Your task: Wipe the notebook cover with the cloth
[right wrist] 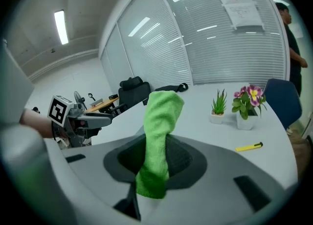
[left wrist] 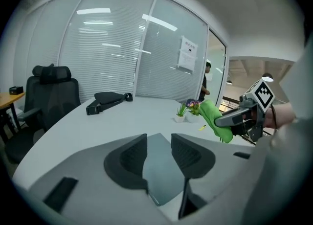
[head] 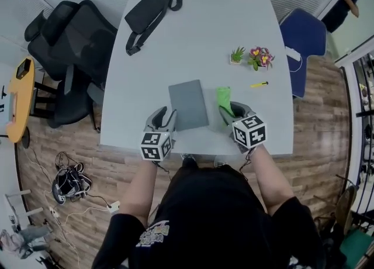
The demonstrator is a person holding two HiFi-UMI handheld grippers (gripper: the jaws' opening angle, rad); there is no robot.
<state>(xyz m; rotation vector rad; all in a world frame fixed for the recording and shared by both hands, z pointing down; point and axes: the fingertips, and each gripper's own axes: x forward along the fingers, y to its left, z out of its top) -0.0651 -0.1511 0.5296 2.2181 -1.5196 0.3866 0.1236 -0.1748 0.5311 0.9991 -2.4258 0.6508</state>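
Note:
A grey notebook (head: 188,104) lies flat on the pale table (head: 198,40), near its front edge. My left gripper (head: 166,113) sits at the notebook's near left corner. In the left gripper view its jaws stand apart, with the notebook (left wrist: 159,165) showing in the gap between them and the pads off it. My right gripper (head: 229,110) hovers just right of the notebook, shut on a green cloth (head: 224,98). In the right gripper view the cloth (right wrist: 161,116) sticks up from between the jaws. The left gripper view shows the cloth (left wrist: 213,117) too.
A black bag (head: 149,15) lies at the table's far left. Two small potted plants (head: 250,57) and a yellow pen (head: 259,85) stand to the right. Black office chairs (head: 73,45) are left of the table, a blue chair (head: 304,34) to its right.

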